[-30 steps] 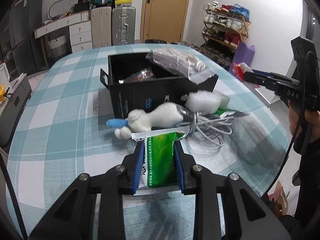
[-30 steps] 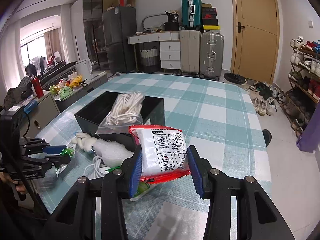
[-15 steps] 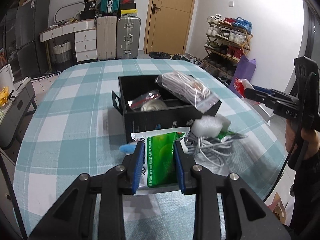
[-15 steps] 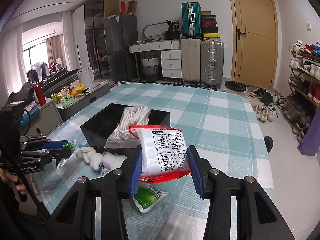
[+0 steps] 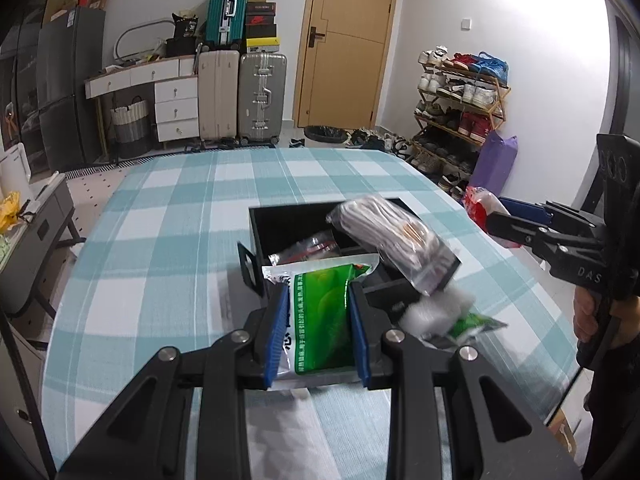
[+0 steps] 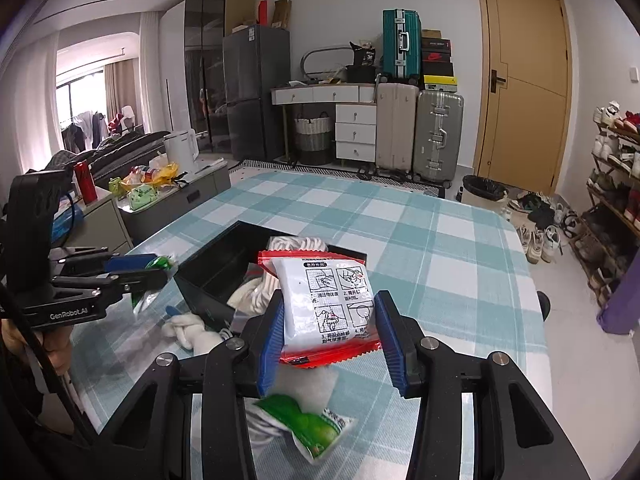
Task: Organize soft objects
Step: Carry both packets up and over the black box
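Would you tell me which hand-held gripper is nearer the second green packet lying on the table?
Right. The right hand-held gripper hovers just above the green packet; the left hand-held gripper is off to the side.

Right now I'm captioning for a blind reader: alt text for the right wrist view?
The right tool grips a white and red packet above a black box on a checked table; the left tool holds a green packet nearby.

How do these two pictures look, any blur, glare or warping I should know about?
Left wrist view: fisheye bends the door, corners go black, the clear bag is a bit motion-smeared. Right wrist view: same warping, the window is blown out, the red packet prints sharp.
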The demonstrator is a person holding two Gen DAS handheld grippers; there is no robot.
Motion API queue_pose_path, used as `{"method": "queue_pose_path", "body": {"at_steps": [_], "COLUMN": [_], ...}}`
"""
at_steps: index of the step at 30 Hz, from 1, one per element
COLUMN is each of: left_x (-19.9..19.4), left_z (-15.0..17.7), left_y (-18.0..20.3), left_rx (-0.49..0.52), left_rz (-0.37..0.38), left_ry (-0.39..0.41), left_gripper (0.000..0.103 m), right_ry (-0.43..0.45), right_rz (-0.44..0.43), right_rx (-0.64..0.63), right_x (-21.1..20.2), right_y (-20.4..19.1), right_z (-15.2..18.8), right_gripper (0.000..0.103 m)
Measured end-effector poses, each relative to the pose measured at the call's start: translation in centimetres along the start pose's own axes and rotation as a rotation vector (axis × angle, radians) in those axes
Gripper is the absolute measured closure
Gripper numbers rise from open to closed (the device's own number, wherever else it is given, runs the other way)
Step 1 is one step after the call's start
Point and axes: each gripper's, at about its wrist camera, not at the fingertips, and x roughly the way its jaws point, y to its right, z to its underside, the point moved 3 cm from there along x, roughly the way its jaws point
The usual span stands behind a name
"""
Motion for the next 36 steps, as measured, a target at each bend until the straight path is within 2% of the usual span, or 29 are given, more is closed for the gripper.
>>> {"method": "queue_pose_path", "body": {"at_steps": [18,36], "left_x": [2.8,6.3], "left_z": [-3.9,-4.8], "left_y": [-1.3,-1.2], "left_rx": [0.003,0.025], "left_rz": [-0.021,-0.026], "left_ry": [0.023,-0.014], "left_gripper": [0.076,0.076], "right_ry": [-0.041,-0.122], "right_rz": [-0.014,-0.038], "right_rx": [-0.05,-0.112], "right_x": [3.6,8.8], "right_y": [-0.6,-1.0], "right_z": [-3.2,-4.3], "right_gripper": [0.059,0.059]}}
